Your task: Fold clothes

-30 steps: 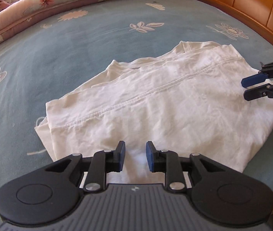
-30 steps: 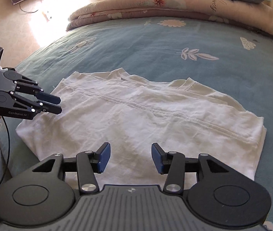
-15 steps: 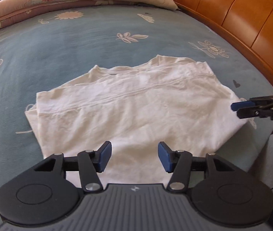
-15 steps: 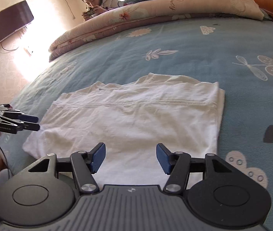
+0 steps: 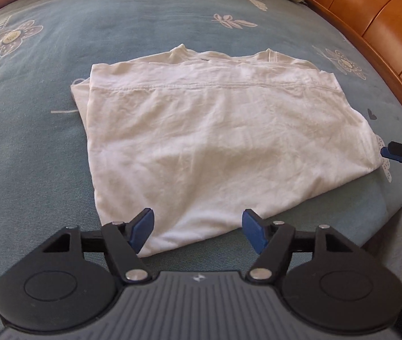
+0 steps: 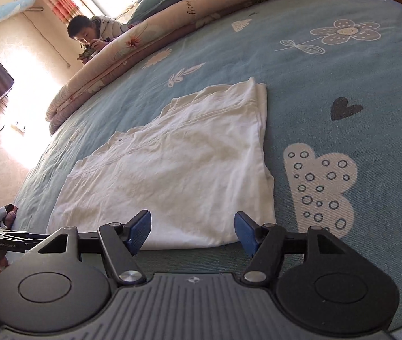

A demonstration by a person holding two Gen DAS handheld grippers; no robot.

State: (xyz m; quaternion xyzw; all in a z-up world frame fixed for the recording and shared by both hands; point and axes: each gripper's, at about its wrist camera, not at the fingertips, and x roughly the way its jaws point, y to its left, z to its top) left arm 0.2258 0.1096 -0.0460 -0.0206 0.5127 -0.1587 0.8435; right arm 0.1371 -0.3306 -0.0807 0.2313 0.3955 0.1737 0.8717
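One "GenRobot.AI" marking on left tongs (image 6: pixel 2 236) beside shirt (image 6: pixel 178 175)

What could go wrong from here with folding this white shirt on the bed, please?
1. The white shirt lies near the bed's edge; a pull could drag it off.
2. Both grippers, left and right, are opening with nothing gripped, so a shallow pinch may catch only the top layer.
3. The folded-back hem could slide open.

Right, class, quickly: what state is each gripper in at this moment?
Left gripper: fingers opening, holding nothing, above the folded white T-shirt.
Right gripper: fingers opening, holding nothing, at the shirt's near edge.
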